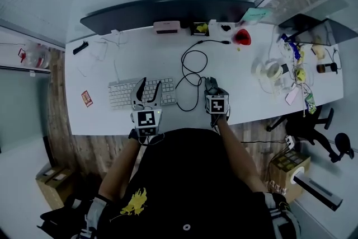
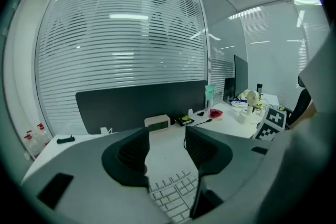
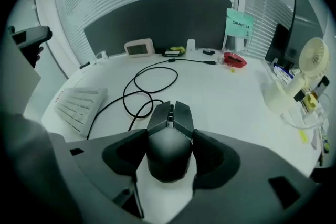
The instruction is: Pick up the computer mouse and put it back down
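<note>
**Claw clamps computer mouse at bench's front edge**

The right claw [image 3: 168,138] grips the computer mouse [image 3: 170,115] by its two flanks, pads against the dark shell just behind the buttons. The mouse is at the near edge of the white bench [image 3: 231,94]; no view shows whether its underside touches the surface. It looks like a hard, light shell that should not give under pressure, but its smooth, sloping sides could slip. The waist where the jaws now sit looks like the safest hold.

Its black cable [image 3: 152,78] runs ahead in loose loops and may drag or snag on any lift. To the left, the left claw [image 2: 165,149] hangs released and empty above the white keyboard [image 2: 176,191], with only keys showing through its gap. The keyboard lies just beside the cable loops, and the bench straight ahead of the mouse is bare.

Further back stand a small white display unit [image 3: 138,48], a red object [image 3: 234,59] and, at right, a pale desk fan [image 3: 310,60] amid clutter. All are well apart from the mouse, before a dark partition [image 3: 157,18].
</note>
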